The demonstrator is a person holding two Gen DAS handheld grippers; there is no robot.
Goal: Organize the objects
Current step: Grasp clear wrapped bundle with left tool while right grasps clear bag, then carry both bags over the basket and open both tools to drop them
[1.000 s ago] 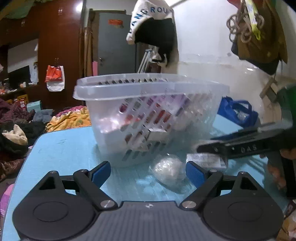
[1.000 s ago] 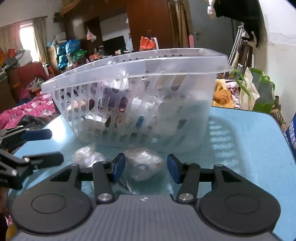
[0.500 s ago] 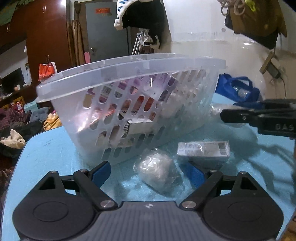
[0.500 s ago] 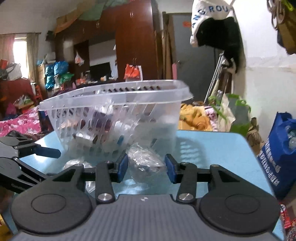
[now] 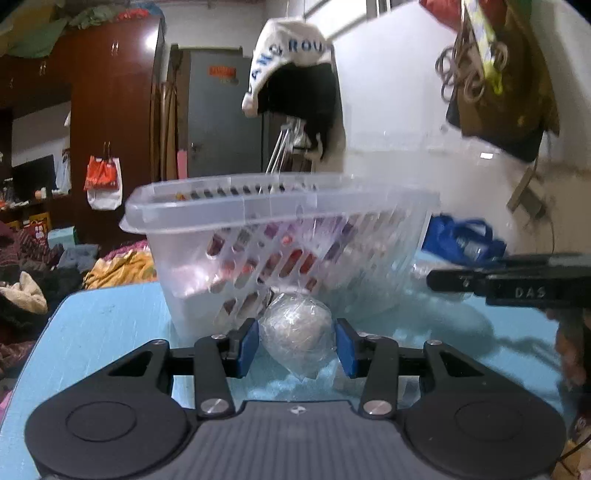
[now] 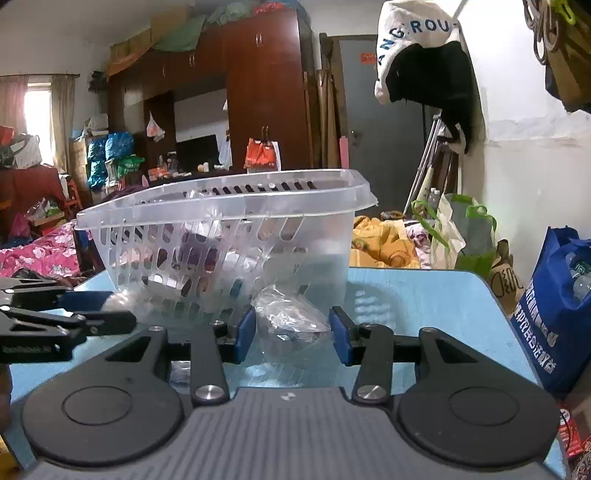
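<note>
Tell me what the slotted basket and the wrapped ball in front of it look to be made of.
Basket: translucent, glossy moulded plastic, likely rigid; its contents show through the walls, and the rim catches highlights.
Wrapped ball: thin, clear, crinkly plastic film, shiny and creased, over a whitish lump whose material I cannot tell.

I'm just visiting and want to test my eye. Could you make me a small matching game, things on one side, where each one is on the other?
Things:
1. wrapped ball
2. clear basket
3. blue bag
4. white cap

Places:
A. hanging on the wall
B. beside the table's right edge
C. between the left gripper's closing jaws
D. standing on the blue table

Pairs: 1-C, 2-D, 3-B, 4-A
</note>
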